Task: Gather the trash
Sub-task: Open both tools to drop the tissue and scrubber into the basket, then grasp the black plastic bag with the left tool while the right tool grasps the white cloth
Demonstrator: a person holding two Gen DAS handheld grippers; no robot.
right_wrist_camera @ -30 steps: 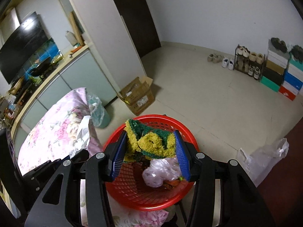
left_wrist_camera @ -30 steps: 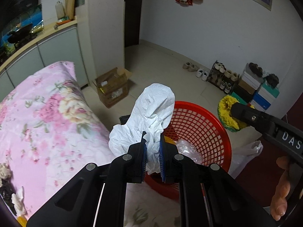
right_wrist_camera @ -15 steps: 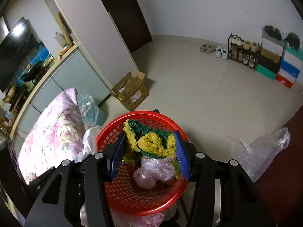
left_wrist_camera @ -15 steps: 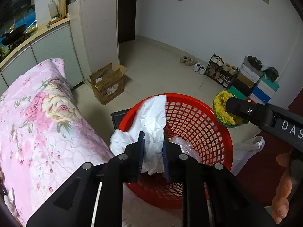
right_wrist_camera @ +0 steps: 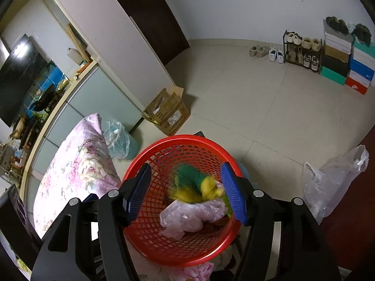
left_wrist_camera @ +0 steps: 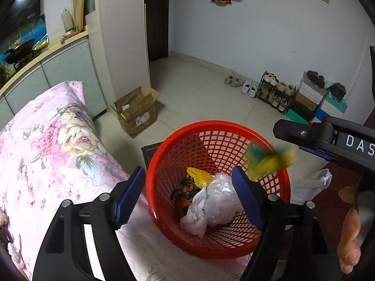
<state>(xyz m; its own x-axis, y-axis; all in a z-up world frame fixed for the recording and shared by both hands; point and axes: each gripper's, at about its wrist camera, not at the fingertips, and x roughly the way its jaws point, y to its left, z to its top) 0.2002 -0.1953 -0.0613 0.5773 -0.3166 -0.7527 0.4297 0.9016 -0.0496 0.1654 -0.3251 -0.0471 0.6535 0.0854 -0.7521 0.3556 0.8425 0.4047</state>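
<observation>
White letters "DAS", cut off at the frame's edge, stand on the right gripper (left_wrist_camera: 332, 140); the cardboard box's (left_wrist_camera: 137, 114) labels are unreadable.

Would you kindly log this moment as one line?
left gripper: opening, empty | right gripper: opening, yellow-green cloth dropping | red basket: holds trash

The right gripper (right_wrist_camera: 187, 193) hangs over the red basket (right_wrist_camera: 178, 253), its jaws opening, a blurred green-and-yellow cloth (right_wrist_camera: 195, 183) loose between them above a crumpled clear bag (right_wrist_camera: 187, 216). A cardboard box (right_wrist_camera: 167, 113) sits at twelve o'clock from the basket, and a floral cushion (right_wrist_camera: 75, 171) at nine.
</observation>
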